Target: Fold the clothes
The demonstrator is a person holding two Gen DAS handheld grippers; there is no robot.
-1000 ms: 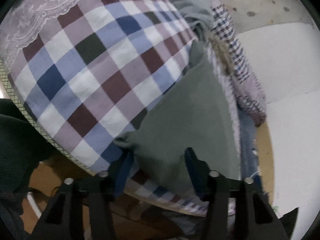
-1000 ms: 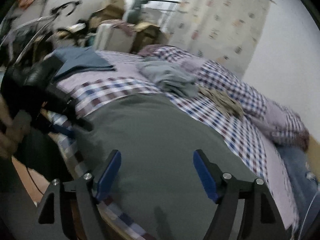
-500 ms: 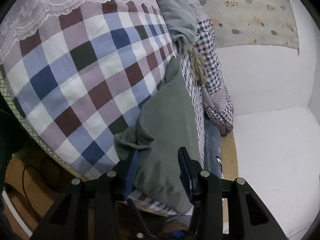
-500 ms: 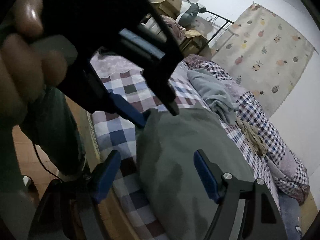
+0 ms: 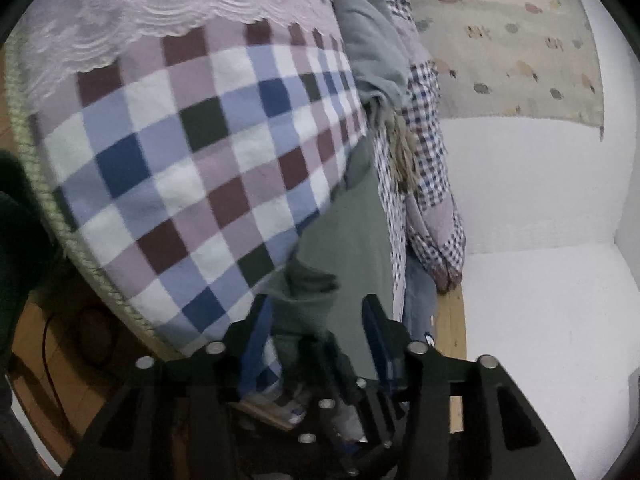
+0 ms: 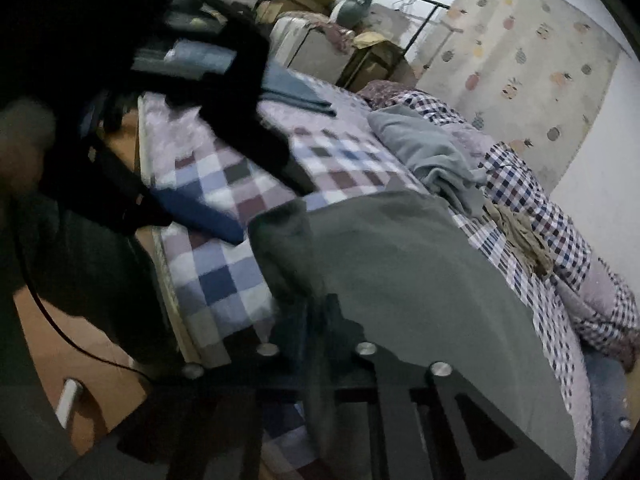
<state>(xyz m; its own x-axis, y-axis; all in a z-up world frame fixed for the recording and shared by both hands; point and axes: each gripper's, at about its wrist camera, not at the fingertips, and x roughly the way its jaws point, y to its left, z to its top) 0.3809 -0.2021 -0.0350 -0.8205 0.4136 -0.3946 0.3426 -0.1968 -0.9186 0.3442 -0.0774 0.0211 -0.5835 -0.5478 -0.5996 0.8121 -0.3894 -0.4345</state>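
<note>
Green cloth on the bed, spread lengthwise over the checked blanket, close to the bed's long side. Lay mostly flat, far end reaching toward a crumpled grey garment without clearly touching it. Near end lifted off the blanket and pinched at two places.

At one corner, bunched into a thick fold between the blue pads of the left gripper. Jaws narrow there, the gap packed with fabric, so clamped on the cloth. Pointed along the bed, tilted a little downward, with wooden floor below at the left and a white wall to the right. From the right wrist, seen coming in low from the left across the blanket's edge, one blue finger touching the cloth's corner. Behind it a blurred hand, wrapped round the handle and held above the floor.

Right gripper beside that corner, lower on the same end. Jaws drawn close together, half buried in fabric that draped over them toward the camera; closed on the cloth's near hem. Aimed up the bed from just past its edge, roughly level. Fingertips themselves too dark and covered to make out.
</note>
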